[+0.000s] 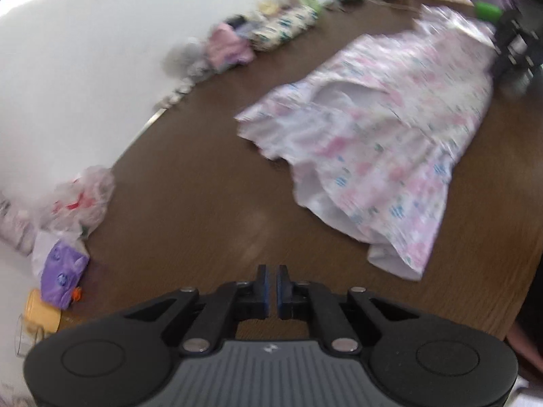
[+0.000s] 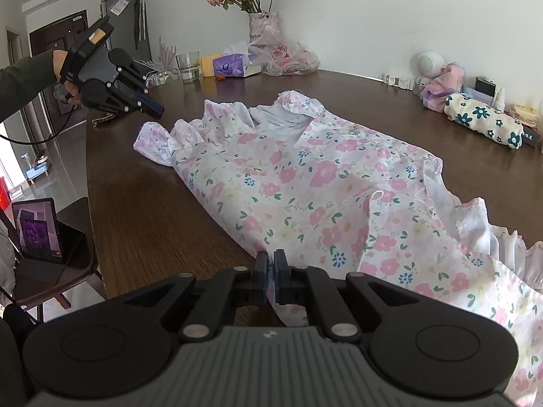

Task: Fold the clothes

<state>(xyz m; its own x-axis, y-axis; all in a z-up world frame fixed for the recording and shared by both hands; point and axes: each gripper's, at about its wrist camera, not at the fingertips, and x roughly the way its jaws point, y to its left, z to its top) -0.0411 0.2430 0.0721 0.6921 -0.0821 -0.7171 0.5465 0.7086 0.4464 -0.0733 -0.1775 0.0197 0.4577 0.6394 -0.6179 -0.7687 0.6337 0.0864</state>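
A white dress with pink flowers [image 2: 305,183] lies spread on the brown wooden table [image 2: 135,210]; it also shows, blurred, in the left wrist view [image 1: 380,142]. My right gripper [image 2: 270,271] is shut on the dress's near edge, with cloth pinched between its pads. My left gripper [image 1: 272,288] is shut and empty, held above bare table well short of the dress; it also shows in the right wrist view [image 2: 154,107], in the air beyond the dress's far sleeve. The right gripper appears dark and blurred at the far end of the dress in the left wrist view [image 1: 512,54].
Along the wall stand a vase of flowers [image 2: 263,27], a glass [image 2: 188,66], a purple tissue pack [image 2: 229,66], plastic bags [image 2: 288,59], a floral roll [image 2: 485,123] and pink cloth [image 2: 444,83]. A chair with a tablet [image 2: 37,229] stands off the table's left edge.
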